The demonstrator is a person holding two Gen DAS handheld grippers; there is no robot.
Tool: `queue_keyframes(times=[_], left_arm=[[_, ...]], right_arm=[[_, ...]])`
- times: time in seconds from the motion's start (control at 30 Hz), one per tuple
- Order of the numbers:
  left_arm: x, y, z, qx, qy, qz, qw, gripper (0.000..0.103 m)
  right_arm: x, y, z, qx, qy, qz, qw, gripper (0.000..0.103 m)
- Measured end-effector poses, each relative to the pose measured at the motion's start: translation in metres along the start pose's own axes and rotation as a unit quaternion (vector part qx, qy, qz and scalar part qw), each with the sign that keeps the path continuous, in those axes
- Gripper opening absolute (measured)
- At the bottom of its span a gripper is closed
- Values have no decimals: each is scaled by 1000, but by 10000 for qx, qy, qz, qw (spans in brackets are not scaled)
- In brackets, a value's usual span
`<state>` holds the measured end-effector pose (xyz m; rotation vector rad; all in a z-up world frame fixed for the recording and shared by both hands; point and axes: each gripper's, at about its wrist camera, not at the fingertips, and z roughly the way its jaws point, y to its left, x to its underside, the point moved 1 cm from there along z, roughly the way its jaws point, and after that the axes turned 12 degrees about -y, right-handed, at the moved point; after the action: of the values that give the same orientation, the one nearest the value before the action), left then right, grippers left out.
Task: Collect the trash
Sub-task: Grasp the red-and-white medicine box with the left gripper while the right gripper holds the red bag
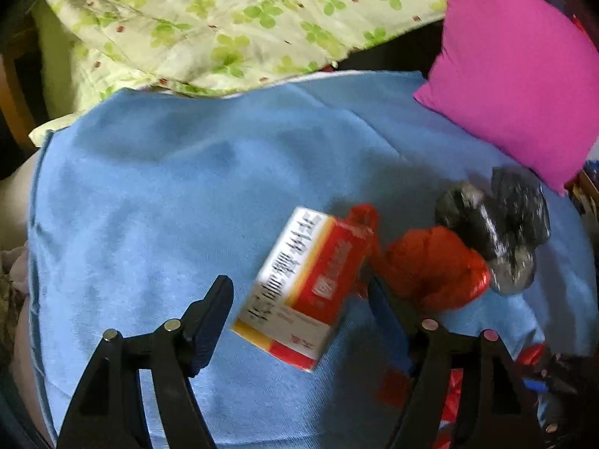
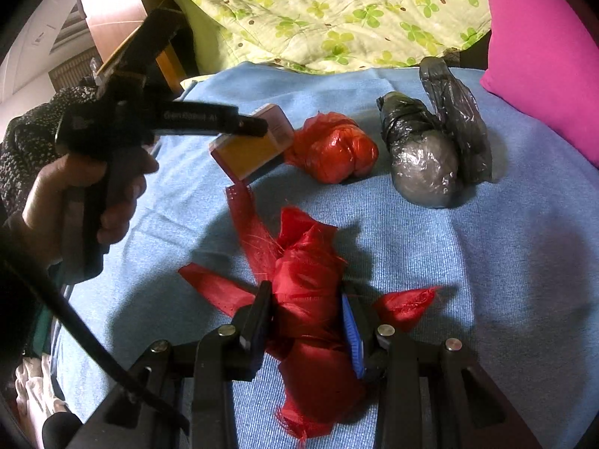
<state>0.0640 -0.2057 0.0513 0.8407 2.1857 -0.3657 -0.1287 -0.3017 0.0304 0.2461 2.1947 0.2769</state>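
Observation:
A red, white and yellow carton [image 1: 303, 284] lies tilted on the blue towel [image 1: 168, 187] between the fingers of my left gripper [image 1: 299, 295]. The jaws stand open, with a clear gap on the carton's left side. In the right wrist view the same carton [image 2: 251, 149] sits under the left gripper's fingertip [image 2: 262, 127]. My right gripper [image 2: 307, 310] is shut on a red mesh bag [image 2: 303, 273] that rests on the towel. An orange-red plastic bundle [image 2: 333, 149] and a black plastic bag bundle [image 2: 426, 157] lie beyond it.
A pink pillow [image 2: 543, 56] borders the towel on the right. A green clover-print quilt [image 2: 337, 11] lies along the far side. A person's hand [image 2: 75, 187] holds the left gripper's handle at the left. The orange-red bundle [image 1: 434, 265] and black bags [image 1: 494, 220] sit right of the carton.

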Motion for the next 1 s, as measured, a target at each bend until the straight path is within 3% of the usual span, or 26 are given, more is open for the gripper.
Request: queue_keyframes(times=[0.1,0.13,0.3,0.5,0.73,1.0], left_arm=[[6,-3,4,-54,86,29,9999,73],[8,-5,5,-95,105,41,9999,62],[16,-6,-7,-438,46,-89,9990,61],[38,-4,-58,-888,-112,-603,9942,61],[68,-16,-118,-1163,-214,-953,9884,61],[87,-70,-158,-1225,-280,-940,9876,61]], right_arm=[[0,0,0,1,-5,-12,10000,37],[0,0,0,0,-6,-15,10000,37],[-1,1,-3,14,-64,-59,10000,37],[-1,4,-18,137,-206,-149,9996,37],[2,-4,-67,320,-401,20,9987,37],[-1,-25,-138,665,-751,101,9949,37]])
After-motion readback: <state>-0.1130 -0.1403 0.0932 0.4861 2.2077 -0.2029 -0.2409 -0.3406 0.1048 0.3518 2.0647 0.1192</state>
